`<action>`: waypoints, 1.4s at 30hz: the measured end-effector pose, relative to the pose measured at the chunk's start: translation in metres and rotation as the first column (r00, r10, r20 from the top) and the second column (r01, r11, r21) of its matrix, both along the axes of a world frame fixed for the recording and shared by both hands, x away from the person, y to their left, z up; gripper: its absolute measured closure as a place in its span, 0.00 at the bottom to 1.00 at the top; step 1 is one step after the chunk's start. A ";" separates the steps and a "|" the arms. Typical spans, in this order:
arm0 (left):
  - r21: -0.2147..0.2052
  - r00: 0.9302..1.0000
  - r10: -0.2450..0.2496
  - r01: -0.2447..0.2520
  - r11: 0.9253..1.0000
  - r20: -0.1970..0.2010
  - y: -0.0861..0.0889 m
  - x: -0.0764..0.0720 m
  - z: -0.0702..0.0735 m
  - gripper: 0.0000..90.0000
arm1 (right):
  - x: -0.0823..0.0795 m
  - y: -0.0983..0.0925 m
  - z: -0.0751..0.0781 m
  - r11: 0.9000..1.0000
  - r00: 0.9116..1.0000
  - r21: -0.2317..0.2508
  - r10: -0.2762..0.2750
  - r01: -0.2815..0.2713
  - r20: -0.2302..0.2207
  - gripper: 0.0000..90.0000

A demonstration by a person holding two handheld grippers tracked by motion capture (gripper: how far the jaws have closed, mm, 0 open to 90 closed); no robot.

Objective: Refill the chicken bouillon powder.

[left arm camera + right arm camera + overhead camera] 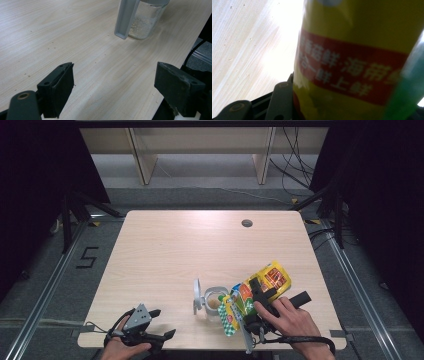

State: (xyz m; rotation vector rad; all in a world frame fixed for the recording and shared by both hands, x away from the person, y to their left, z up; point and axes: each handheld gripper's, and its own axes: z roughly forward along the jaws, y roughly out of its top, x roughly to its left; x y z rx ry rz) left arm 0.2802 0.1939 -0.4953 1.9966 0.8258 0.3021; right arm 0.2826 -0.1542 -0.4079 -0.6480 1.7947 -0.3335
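Note:
A yellow packet with a red band and a green-and-white end hangs tilted, its low end beside a clear glass jar. My right gripper is shut on the packet, which looms close and blurred in the right gripper view as yellow packet beside one black finger. The jar holds some pale powder, and its grey hinged lid stands open on the left side. My left gripper rests open near the table's front left edge. The left gripper has nothing between its jaws, with the jar and lid ahead of it.
The light wooden table has a round cable hole at the back right. Small crumbs dot the wood near the jar. The front edge of the table runs just to the right of my left gripper.

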 end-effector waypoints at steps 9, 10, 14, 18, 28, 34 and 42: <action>0.001 1.000 0.004 -0.004 1.000 0.007 0.000 0.000 0.000 0.17 | 0.000 0.002 0.001 1.000 1.000 0.012 0.005 -0.005 0.000 0.61; 0.000 1.000 0.005 -0.005 1.000 0.006 0.000 0.000 0.000 0.17 | 0.001 0.002 0.000 1.000 1.000 0.015 0.007 -0.007 0.002 0.61; -0.001 1.000 0.004 -0.004 1.000 -0.001 0.001 0.000 0.001 0.17 | 0.002 0.003 -0.004 1.000 1.000 0.008 0.009 -0.009 -0.007 0.61; 0.023 1.000 -0.010 0.009 1.000 0.015 0.002 0.001 0.002 0.17 | 0.001 0.004 -0.002 1.000 1.000 0.005 0.017 -0.017 0.001 0.61; 0.027 1.000 -0.010 0.009 1.000 0.022 0.003 0.002 0.002 0.17 | 0.001 0.003 -0.002 1.000 1.000 0.006 0.014 -0.014 0.000 0.61; 0.013 1.000 -0.007 0.007 1.000 0.020 0.002 0.001 0.002 0.17 | 0.000 0.004 -0.002 1.000 1.000 0.003 0.018 -0.018 0.000 0.61; 0.021 1.000 -0.008 0.008 1.000 0.022 0.002 0.002 0.001 0.17 | 0.000 0.002 -0.002 1.000 1.000 0.009 0.012 -0.012 -0.001 0.61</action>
